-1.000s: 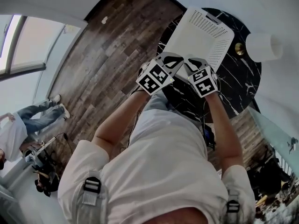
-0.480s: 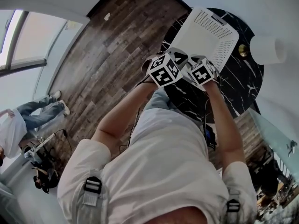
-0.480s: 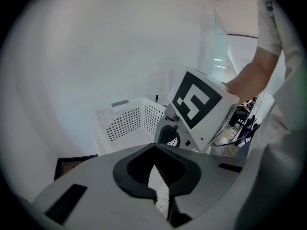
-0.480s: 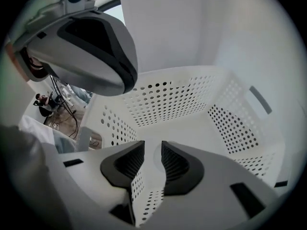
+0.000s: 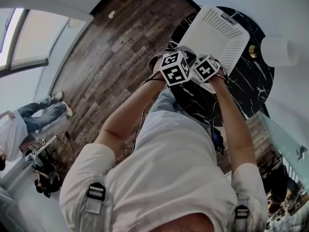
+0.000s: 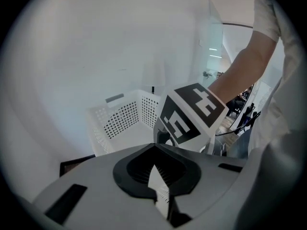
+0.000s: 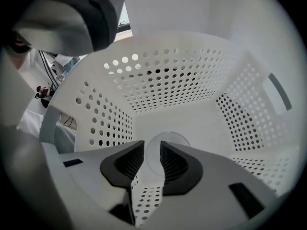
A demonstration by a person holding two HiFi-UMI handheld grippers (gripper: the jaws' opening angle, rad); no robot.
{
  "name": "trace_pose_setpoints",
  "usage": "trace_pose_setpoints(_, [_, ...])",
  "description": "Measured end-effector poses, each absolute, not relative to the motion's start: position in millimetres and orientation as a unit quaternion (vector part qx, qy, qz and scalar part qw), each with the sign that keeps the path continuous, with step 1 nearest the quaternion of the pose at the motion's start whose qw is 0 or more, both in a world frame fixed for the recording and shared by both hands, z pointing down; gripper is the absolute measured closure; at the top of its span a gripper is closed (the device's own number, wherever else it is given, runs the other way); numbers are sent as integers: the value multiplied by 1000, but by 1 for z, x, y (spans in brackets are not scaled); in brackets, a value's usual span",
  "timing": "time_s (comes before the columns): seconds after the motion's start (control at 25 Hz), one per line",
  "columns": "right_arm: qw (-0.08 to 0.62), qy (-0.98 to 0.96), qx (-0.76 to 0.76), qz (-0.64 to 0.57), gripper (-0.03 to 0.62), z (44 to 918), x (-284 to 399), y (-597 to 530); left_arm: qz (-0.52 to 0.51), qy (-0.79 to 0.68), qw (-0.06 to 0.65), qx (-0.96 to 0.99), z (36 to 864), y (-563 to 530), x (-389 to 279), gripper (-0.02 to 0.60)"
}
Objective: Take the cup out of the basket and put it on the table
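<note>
Right gripper [image 7: 152, 150]: down in basket [image 7: 163, 80], jaws apart, just opening, cup [image 7: 165, 139] on floor between them. Left gripper [image 6: 153, 166]: jaws together, empty, near basket rim

Counting two grey tongs, left tongs [image 6: 156, 169] and right tongs [image 7: 152, 146]; below both, one white perforated plastic basket [image 5: 212, 25]; beyond the right jaws, one clear round cup [image 7: 169, 137]; underneath, one black marble table [image 5: 251, 81].

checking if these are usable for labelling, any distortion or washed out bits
Head view: strong fisheye, the floor planks curve, window washed out. Right gripper view: the pale cup barely stands out from the white basket. Left gripper view: dark round vignette, wall featureless.
</note>
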State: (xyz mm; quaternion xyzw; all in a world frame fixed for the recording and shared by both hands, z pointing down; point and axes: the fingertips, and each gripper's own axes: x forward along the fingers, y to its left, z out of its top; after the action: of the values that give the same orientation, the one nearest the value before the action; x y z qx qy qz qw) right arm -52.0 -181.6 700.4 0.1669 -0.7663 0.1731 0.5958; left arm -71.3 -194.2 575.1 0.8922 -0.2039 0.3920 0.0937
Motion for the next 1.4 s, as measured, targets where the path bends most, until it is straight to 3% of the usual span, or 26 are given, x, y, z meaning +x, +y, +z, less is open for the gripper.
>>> trace_pose_setpoints(0.16, [601, -765, 164, 162, 491, 709, -53, -183, 395, -201, 92, 892, 577, -194, -70, 577])
trace_pose_setpoints(0.52, [613, -763, 168, 118, 565, 706, -46, -187, 392, -200, 94, 893, 578, -189, -69, 577])
trace_pose_setpoints(0.92, [578, -785, 192, 112, 569, 676, -46, -191, 381, -206, 90, 897, 564, -186, -65, 577])
trace_pose_setpoints(1.4, [515, -820, 240, 73, 569, 596, -35, -188, 315, -247, 53, 915, 491, -171, -58, 577])
